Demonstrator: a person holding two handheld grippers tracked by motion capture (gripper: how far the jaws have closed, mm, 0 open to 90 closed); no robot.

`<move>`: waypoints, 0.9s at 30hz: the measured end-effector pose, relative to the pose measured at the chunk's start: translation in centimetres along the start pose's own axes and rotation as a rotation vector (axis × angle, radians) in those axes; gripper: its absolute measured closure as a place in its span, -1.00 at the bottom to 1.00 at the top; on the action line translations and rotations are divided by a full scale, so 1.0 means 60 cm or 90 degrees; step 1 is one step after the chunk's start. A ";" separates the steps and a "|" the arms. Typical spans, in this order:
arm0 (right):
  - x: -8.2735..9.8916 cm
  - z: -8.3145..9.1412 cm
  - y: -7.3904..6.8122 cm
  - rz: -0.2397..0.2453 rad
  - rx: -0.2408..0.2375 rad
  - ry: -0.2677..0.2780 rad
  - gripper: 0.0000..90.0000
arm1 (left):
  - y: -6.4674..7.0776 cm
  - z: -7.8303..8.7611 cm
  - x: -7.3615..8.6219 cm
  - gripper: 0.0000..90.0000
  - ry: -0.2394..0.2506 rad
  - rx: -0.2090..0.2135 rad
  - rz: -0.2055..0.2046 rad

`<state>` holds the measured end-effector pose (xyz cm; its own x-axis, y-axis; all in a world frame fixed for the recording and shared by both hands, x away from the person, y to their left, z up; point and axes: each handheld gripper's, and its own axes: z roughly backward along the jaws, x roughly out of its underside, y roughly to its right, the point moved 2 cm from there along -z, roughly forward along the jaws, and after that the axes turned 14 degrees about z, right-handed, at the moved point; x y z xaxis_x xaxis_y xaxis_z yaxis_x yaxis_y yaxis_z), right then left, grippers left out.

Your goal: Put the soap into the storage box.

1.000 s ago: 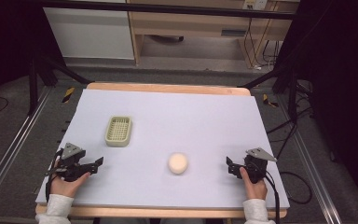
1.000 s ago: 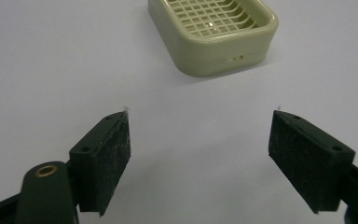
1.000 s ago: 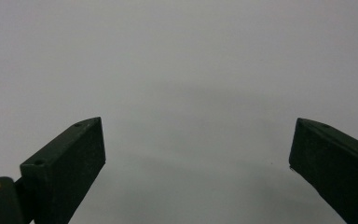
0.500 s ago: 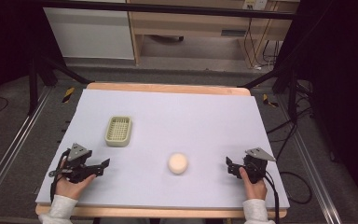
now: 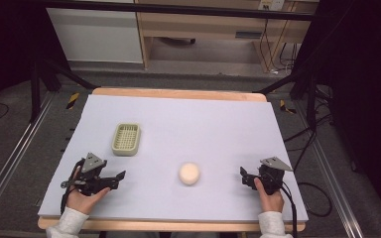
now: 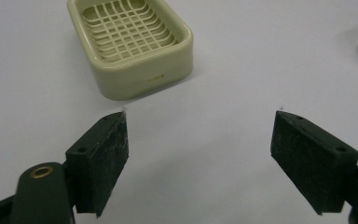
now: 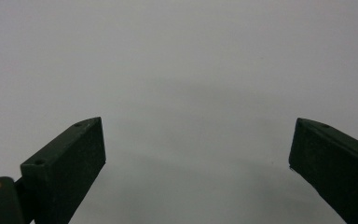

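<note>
Both sets of jaws spread wide, empty, low over the tabletop (image 5: pixel 218 129).
Round cream soap (image 5: pixel 189 173) mid-tabletop between left gripper (image 6: pixel 200 140) and right gripper (image 7: pixel 196 154), right of slotted dish (image 6: pixel 133 44); probably hard, light, slippery: best pinched across its widest middle.

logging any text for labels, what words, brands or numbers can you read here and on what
None can be read.
Soap dish: a small raised mark on its side wall, too blurred to read.
Ball, table and both tools: no text that I can see.

Pale green soap dish (image 5: pixel 126 139) with lattice grid floor, cream round soap (image 5: pixel 189 173), lavender-white table (image 5: pixel 178 119), black tongs (image 6: pixel 200 154)
</note>
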<state>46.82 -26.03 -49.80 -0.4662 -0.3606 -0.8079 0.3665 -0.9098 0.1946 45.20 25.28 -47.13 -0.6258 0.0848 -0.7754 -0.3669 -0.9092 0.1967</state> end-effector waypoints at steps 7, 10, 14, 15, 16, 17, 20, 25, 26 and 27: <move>0.000 -0.001 0.000 0.002 -0.004 -0.002 -0.91 | 0.017 -0.006 0.000 -0.58 -0.003 0.012 -0.007; 0.000 -0.001 -0.001 0.003 -0.004 -0.002 -0.91 | 0.024 -0.007 -0.001 -0.58 -0.004 0.016 -0.013; 0.000 -0.001 -0.001 0.002 -0.005 -0.003 -0.91 | 0.034 -0.010 -0.006 -0.58 -0.005 0.021 -0.027; 0.000 -0.001 -0.001 0.003 -0.004 -0.003 -0.91 | 0.036 -0.010 -0.007 -0.58 -0.003 0.022 -0.027; 0.000 -0.001 -0.001 0.003 -0.004 -0.003 -0.91 | 0.037 -0.009 -0.009 -0.57 -0.002 0.024 -0.026; 0.000 -0.001 -0.001 0.004 -0.005 -0.003 -0.91 | 0.038 -0.008 -0.010 -0.57 0.000 0.025 -0.028; -0.001 -0.001 -0.001 0.005 -0.005 -0.004 -0.91 | 0.041 -0.006 -0.014 -0.56 0.004 0.028 -0.029; 0.000 -0.001 -0.002 0.007 -0.002 -0.003 -0.91 | 0.049 -0.005 -0.018 -0.56 0.003 0.036 -0.032; 0.000 -0.001 -0.002 0.007 -0.002 -0.003 -0.91 | 0.049 -0.005 -0.018 -0.56 0.003 0.036 -0.032; 0.000 -0.001 -0.002 0.008 -0.002 -0.003 -0.91 | 0.051 -0.004 -0.020 -0.56 0.003 0.037 -0.034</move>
<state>46.84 -25.92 -49.83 -0.4650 -0.3727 -0.8030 0.3744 -0.9047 0.2031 44.99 22.31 -45.77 -0.6008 0.1297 -0.7888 -0.4390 -0.8782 0.1900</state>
